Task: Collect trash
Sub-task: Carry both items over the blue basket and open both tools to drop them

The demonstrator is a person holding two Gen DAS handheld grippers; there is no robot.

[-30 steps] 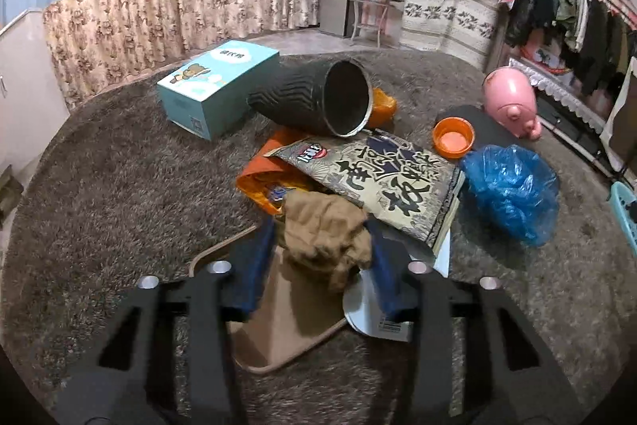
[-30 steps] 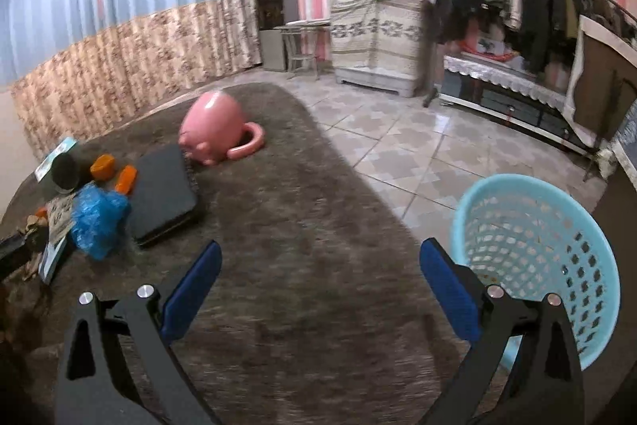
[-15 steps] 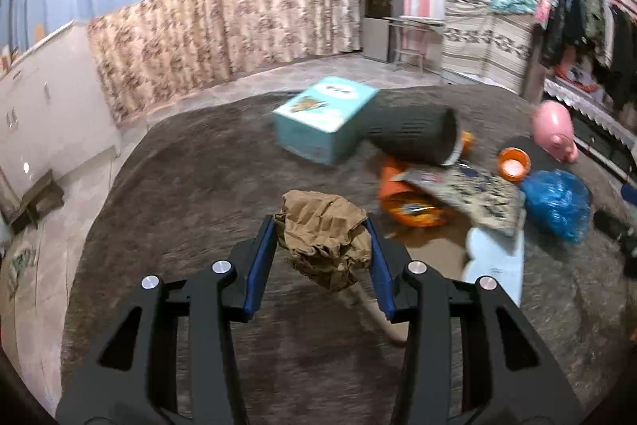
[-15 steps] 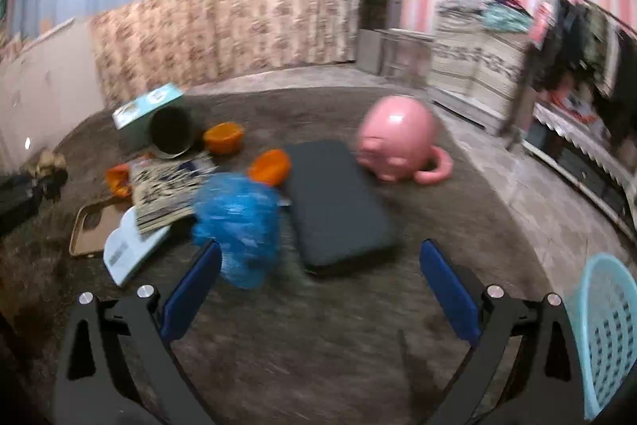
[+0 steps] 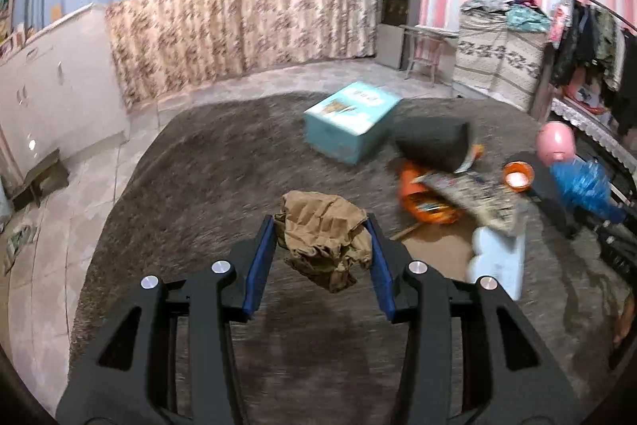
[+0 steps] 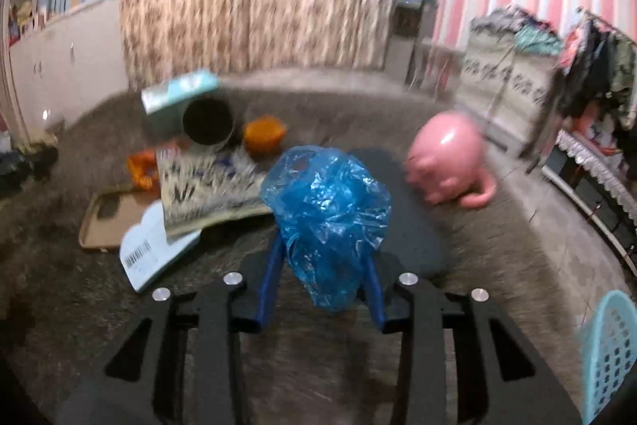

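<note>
Between the blue pads of the left tool point(image 5: 323, 245), the crumpled brown paper point(image 5: 322, 232) is being carried clear of the carpet point(image 5: 207, 162), having been lifted off the cardboard tray point(image 5: 434, 245) where it sat a second ago. Over at the right tool point(image 6: 320, 267), previously wide open and empty, the jaws are closing on the blue plastic bag point(image 6: 326, 210), which is bulging out above the narrowed pads. Both pieces of trash are therefore in hand and seem ready for disposal. Regarding containers, the light-blue basket point(image 6: 609, 353) is showing only at the right view's edge; its contents cannot be told. The black cylinder point(image 6: 208, 124) is lying on its side, its mouth dark.
</note>
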